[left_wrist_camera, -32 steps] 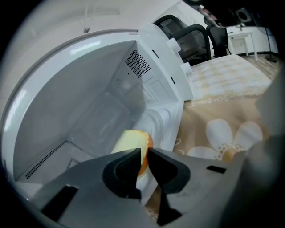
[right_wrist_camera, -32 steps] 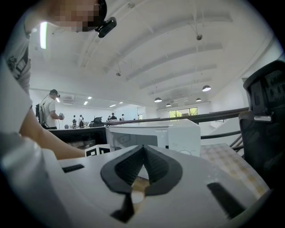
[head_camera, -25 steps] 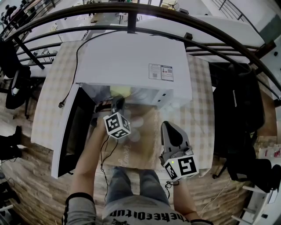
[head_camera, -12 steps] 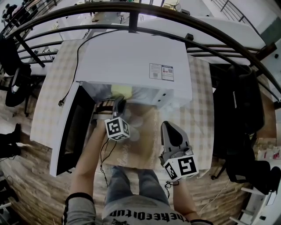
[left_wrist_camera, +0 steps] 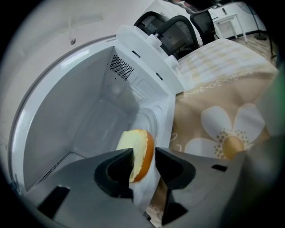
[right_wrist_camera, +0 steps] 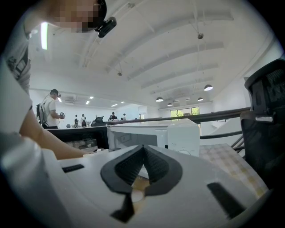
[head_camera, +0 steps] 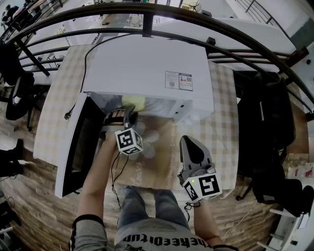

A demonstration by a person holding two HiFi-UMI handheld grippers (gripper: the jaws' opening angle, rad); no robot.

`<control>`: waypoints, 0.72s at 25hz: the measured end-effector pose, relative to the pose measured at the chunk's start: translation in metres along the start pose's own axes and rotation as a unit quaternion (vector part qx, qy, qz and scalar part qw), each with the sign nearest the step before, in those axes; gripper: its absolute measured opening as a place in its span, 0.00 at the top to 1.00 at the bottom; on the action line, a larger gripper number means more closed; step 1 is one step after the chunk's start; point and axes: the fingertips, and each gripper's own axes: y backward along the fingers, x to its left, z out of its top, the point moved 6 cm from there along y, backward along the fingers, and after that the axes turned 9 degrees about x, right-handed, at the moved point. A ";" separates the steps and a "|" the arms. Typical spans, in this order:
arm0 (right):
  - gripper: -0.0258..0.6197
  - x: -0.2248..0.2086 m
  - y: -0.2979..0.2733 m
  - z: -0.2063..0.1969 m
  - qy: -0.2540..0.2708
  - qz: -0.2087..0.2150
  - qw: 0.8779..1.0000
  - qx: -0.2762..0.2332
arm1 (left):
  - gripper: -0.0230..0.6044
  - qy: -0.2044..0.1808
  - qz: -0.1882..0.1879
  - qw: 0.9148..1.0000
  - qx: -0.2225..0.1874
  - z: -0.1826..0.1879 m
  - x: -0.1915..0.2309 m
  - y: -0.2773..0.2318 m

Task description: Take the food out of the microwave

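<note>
The white microwave (head_camera: 147,68) stands on the table with its door (head_camera: 78,147) swung open to the left. Inside lies the food, a pale yellow bun with an orange crust (left_wrist_camera: 140,149), also visible from above as the bun (head_camera: 133,102). My left gripper (left_wrist_camera: 144,162) reaches into the microwave mouth and its jaws are opening. The bun sits in the gap between them, and the pads do not press on it. From the head view the left gripper (head_camera: 130,116) is at the opening. My right gripper (head_camera: 191,147) hovers over the mat, shut and holding nothing, as the right gripper (right_wrist_camera: 143,151) view shows.
A tan mat with white flowers (head_camera: 159,162) lies in front of the microwave on a checked tablecloth (head_camera: 54,112). A power cord (head_camera: 81,83) runs off the left. Black chairs (head_camera: 265,122) stand to the right. A dark railing (head_camera: 147,14) curves behind the table.
My left gripper has rolled a little and edged toward the microwave opening. The right gripper and the door have stayed still.
</note>
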 end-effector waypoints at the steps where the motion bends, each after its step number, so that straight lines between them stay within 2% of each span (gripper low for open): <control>1: 0.95 0.000 0.000 0.000 0.000 0.000 1.000 0.000 | 0.72 -0.003 -0.001 1.000 0.002 0.000 0.000 -0.001; 8: 0.95 0.001 -0.002 0.002 0.003 0.006 1.000 -0.001 | 0.80 -0.007 -0.013 1.000 0.003 0.003 -0.001 0.005; 18: 0.95 0.007 -0.006 0.011 0.011 0.028 0.999 -0.010 | 0.85 0.037 0.000 0.999 -0.008 0.003 -0.006 0.032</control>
